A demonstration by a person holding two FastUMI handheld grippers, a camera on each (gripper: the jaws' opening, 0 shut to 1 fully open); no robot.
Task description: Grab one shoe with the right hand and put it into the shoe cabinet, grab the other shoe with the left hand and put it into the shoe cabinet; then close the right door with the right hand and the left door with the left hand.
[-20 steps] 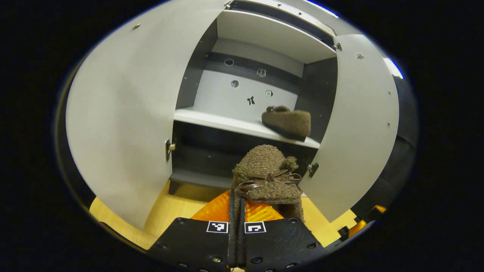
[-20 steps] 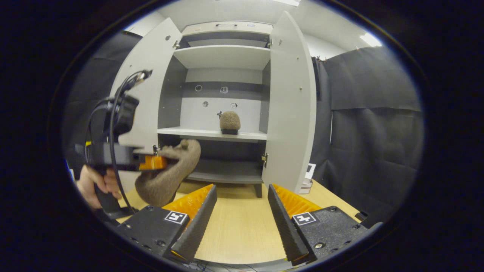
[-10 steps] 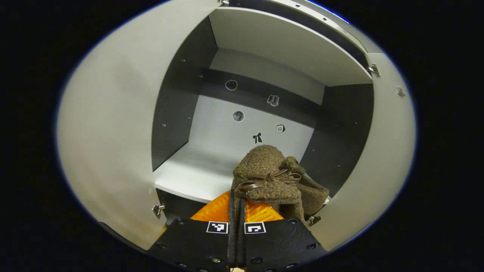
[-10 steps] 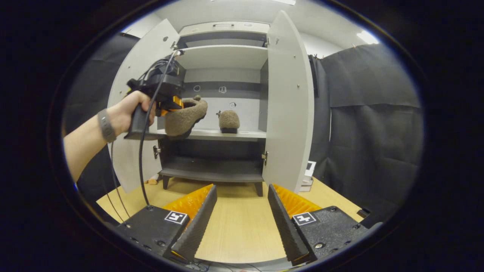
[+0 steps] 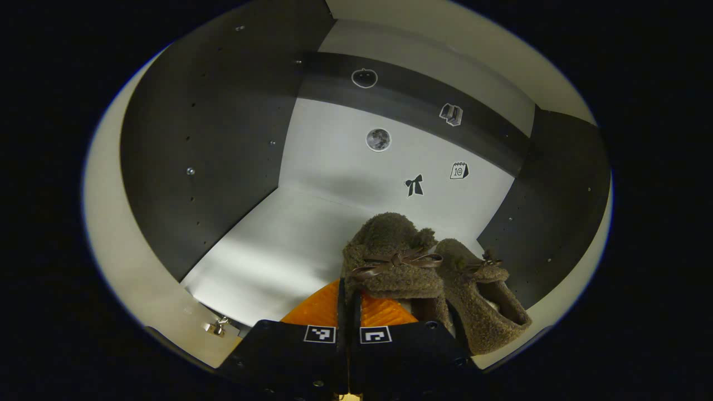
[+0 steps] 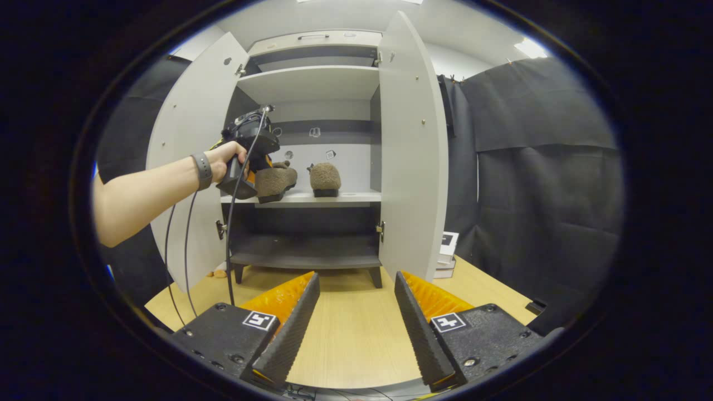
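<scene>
My left gripper (image 5: pixel 348 303) is shut on a fuzzy brown shoe with a ribbon bow (image 5: pixel 390 262), holding it just above the pale middle shelf (image 5: pixel 278 245) inside the cabinet. The other brown shoe (image 5: pixel 479 295) rests on that shelf right beside it. In the right gripper view the held shoe (image 6: pixel 275 181) sits at the shelf's front, the second shoe (image 6: pixel 325 178) to its right, and a hand carries the left gripper (image 6: pixel 252 146). My right gripper (image 6: pixel 356 312) stands open and empty over the wooden table (image 6: pixel 351 334), in front of the cabinet.
Both cabinet doors hang open: the left door (image 6: pixel 189 156) and the right door (image 6: pixel 412 150). A dark lower shelf (image 6: pixel 306 259) lies under the shoes. Small white boxes (image 6: pixel 445 253) sit on the table by the right door. Black cloth (image 6: pixel 535 184) hangs at the right.
The left gripper has carried its shoe forward and into the cabinet, down to the middle shelf beside the other shoe. The right gripper has stayed open over the table.
</scene>
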